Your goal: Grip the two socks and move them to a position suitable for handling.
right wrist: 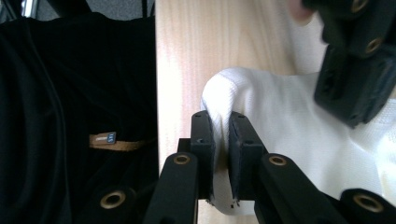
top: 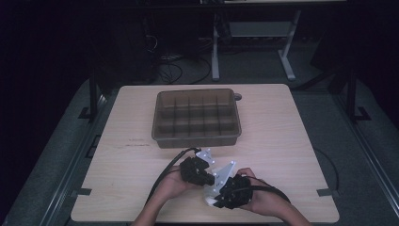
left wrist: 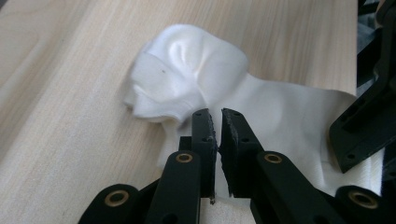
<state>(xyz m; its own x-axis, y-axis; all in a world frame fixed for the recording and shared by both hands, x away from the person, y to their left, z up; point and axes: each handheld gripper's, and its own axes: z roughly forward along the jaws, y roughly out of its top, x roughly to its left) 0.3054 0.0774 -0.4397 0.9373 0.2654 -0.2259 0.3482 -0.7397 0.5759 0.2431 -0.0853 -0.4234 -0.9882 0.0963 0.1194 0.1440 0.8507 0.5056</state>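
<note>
A white cloth (top: 210, 199) lies crumpled near the table's front edge, under both grippers. In the left gripper view it bulges up (left wrist: 187, 70) just ahead of my left gripper (left wrist: 217, 116), whose jaws stand almost together with a thin layer of it pinched between them. My right gripper (right wrist: 220, 119) is shut on a raised fold of the cloth (right wrist: 280, 121) close to the table edge. In the high view the left gripper (top: 206, 178) and the right gripper (top: 217, 197) sit side by side, nearly touching, each in a hand.
A brown see-through tray (top: 196, 139) with several compartments stands mid-table, beyond the grippers. The pale wooden table (top: 131, 165) has bare room left and right. Dark clothing with a tan label (right wrist: 107, 140) hangs just past the front edge.
</note>
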